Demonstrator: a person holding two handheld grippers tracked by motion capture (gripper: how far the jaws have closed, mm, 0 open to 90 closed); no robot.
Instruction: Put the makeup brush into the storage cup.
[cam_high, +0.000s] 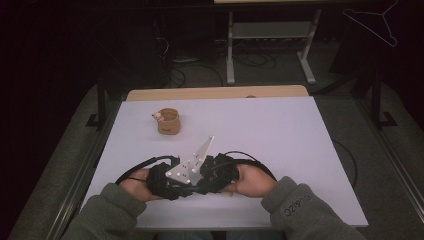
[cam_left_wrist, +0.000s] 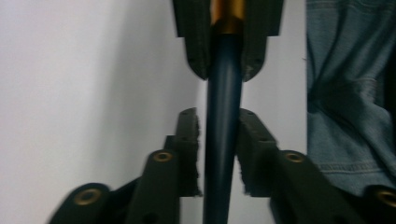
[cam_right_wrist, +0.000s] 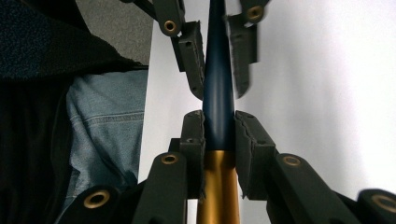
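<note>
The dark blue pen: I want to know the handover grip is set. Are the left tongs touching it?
Touching. In the left gripper view the left tongs have both pads pressed against the sides of the dark blue pen, with no gap visible on either side.

A dim lab or workshop w/ a white-topped work table (cam_high: 280, 135) on a metal frame. Behind it, cables (cam_high: 200, 67) sprawl over grey carpet beneath another bench (cam_high: 270, 30), & a wire hanger (cam_high: 375, 22) hangs at the far right.
</note>
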